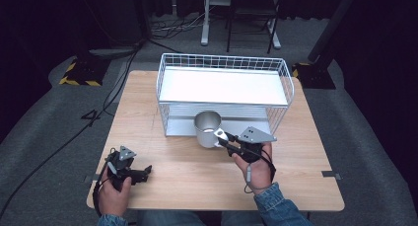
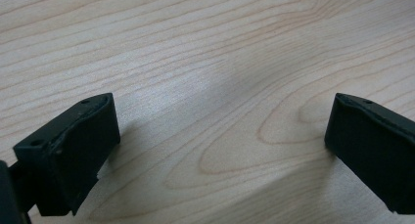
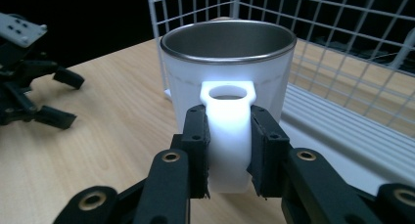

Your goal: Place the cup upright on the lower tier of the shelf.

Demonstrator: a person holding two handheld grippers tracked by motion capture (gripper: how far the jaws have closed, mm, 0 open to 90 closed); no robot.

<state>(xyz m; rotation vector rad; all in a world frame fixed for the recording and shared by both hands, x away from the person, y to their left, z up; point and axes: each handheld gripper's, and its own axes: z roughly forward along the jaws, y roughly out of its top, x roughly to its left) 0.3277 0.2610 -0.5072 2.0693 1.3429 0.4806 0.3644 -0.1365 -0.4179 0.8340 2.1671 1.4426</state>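
Right gripper [image 3: 229,150] clamps the mug [image 3: 227,72] by its white handle.
Left gripper [image 1: 129,170] rests wide open on the wooden table [image 1: 187,174], near the wire rack [image 1: 224,90]; dark room behind.

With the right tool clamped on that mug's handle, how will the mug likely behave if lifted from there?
The mug looks rigid, metal-lined and empty, so probably light. Held by its white handle alone, off to one side, it may tilt away from the right tool. The handle looks smooth and glossy, so it might slip between the jaws.
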